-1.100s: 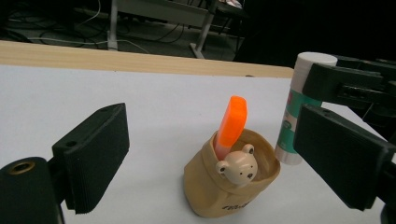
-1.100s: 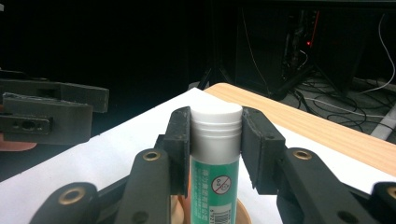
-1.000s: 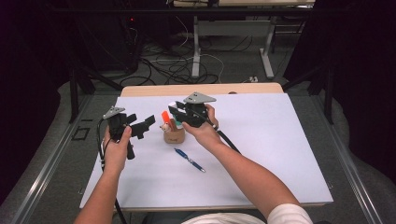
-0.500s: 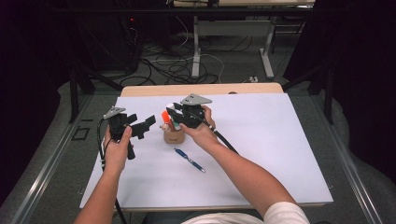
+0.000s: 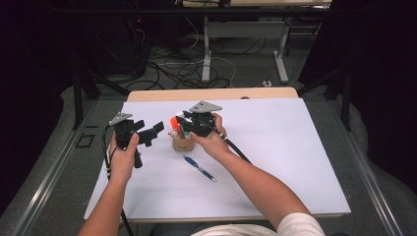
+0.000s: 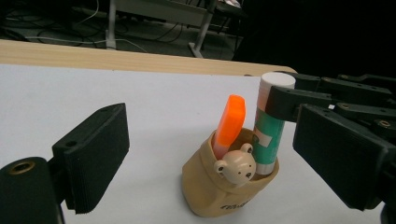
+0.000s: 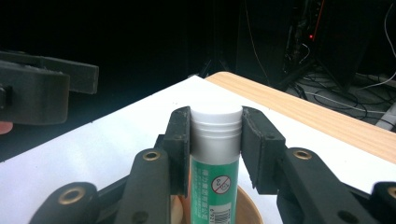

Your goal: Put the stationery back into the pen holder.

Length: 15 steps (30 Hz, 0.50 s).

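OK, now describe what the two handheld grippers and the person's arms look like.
Both the left gripper and the right gripper are black, each with two flat rectangular jaws whose pads are finely ribbed, brass-coloured pivot rings at the linkages, a grey three-cornered plate on top and a black cable trailing back. The forearms are bare; a white short sleeve shows on the right arm.

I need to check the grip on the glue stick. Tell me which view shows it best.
The right gripper view: the glue stick stands upright close up, its white cap clamped between the right gripper's fingers. The left gripper view shows it side-on in the bear pouch beside an orange marker. In the high view it is hard to make out.
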### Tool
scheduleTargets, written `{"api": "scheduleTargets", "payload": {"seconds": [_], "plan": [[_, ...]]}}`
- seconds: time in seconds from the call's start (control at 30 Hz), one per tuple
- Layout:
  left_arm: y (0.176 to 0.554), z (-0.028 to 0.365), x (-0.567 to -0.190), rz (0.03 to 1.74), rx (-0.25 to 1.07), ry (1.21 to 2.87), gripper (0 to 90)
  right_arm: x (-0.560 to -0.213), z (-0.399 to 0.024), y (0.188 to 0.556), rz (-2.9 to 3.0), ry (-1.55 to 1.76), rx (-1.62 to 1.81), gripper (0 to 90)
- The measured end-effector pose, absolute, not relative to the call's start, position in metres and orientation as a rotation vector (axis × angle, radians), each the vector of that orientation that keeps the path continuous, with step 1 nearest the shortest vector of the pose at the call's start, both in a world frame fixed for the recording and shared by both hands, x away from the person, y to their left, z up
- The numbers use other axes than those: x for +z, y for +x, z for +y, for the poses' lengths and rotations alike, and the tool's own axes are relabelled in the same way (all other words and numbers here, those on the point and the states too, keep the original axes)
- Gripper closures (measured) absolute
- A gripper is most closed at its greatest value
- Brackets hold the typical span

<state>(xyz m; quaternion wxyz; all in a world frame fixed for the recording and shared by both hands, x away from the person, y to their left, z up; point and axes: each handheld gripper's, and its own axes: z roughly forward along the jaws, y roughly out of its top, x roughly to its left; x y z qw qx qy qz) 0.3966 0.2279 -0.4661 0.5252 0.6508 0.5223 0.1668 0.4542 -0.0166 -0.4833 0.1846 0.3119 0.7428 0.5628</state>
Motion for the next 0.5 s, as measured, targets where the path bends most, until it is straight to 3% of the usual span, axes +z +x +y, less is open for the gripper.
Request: {"api": "scheduleTargets", "payload": {"seconds": [0.5], "plan": [[0.3967,0.2279,-0.4663,1.247,0.398,1.565,10.6,-0.4926,-0.0139,0.4547,2.141,0.881,1.544,65.1]]}}
